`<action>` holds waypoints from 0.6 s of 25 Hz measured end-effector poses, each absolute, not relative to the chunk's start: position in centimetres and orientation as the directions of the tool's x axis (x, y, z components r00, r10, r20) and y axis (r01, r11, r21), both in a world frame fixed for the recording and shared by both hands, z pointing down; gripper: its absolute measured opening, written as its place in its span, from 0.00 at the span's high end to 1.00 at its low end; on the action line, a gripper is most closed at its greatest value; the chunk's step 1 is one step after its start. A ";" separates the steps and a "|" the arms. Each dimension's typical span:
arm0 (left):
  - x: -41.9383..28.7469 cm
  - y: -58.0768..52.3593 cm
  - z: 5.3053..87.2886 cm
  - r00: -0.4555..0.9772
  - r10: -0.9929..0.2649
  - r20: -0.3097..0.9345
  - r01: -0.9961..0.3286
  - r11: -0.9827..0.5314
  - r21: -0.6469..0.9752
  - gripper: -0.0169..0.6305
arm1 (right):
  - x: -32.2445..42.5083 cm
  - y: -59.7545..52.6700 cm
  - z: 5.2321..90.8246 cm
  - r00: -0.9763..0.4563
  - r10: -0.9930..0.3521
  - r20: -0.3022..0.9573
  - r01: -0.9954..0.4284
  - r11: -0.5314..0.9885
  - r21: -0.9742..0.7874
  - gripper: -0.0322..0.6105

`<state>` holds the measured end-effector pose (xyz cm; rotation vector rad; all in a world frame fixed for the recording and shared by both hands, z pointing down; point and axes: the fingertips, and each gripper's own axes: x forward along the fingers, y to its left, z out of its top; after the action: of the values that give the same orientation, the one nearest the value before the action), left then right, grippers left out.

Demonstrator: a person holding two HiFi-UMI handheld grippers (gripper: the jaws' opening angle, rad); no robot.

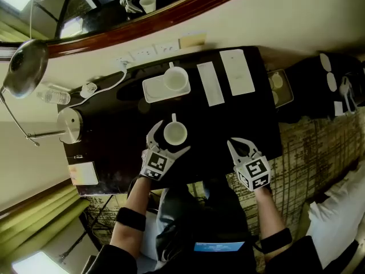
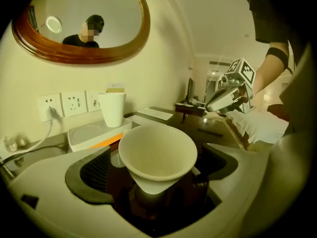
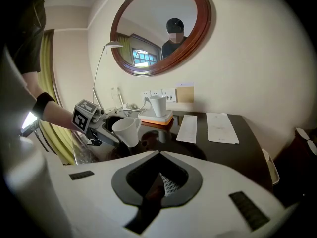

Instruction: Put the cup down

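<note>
Hotel room, oval wood-framed mirror (image 3: 161, 29) above dark desk (image 1: 228, 130), white tray (image 1: 149, 91), wall sockets (image 2: 74, 103), white bedding (image 1: 342, 210) nearby

A white cup (image 1: 175, 133) stands mouth up on the dark surface (image 1: 228, 119) between the wide-spread jaws of the left tool (image 1: 169, 141), its handle turned toward the wall; whether the jaws touch it cannot be told from above. The right tool (image 1: 234, 146) hangs over the surface's near edge, well apart from the cup, jaws together and empty. Farther back a second cup (image 1: 175, 79) stands on a white tray (image 1: 153, 91), with two paper sheets (image 1: 210, 83) just beside it.
</note>
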<state>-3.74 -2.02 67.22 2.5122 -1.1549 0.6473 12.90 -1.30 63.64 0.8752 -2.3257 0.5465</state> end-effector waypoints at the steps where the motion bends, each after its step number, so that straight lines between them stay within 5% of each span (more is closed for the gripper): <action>1: -3.6 -2.2 67.3 0.581 -0.633 0.511 -0.766 -0.638 0.081 0.09 | 12.8 -1.2 63.9 -0.609 -0.452 0.651 -0.697 0.697 -0.168 0.95; 7: -2.7 -2.6 67.4 0.616 -0.611 0.498 -0.729 -0.682 0.064 0.12 | 13.1 -0.6 65.0 -0.595 -0.448 0.667 -0.710 0.683 -0.174 0.95; 11: -2.5 -2.7 68.1 0.621 -0.613 0.489 -0.709 -0.705 0.016 0.29 | 13.5 -0.7 65.1 -0.587 -0.453 0.671 -0.717 0.676 -0.171 0.95; 15: -2.6 -2.9 67.8 0.601 -0.642 0.476 -0.734 -0.679 0.011 0.31 | 13.8 -0.9 65.1 -0.582 -0.454 0.674 -0.721 0.672 -0.170 0.95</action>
<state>-2.59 -2.90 67.77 2.6221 -1.1419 0.6571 13.81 -0.87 65.14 0.9025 -2.2834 0.5800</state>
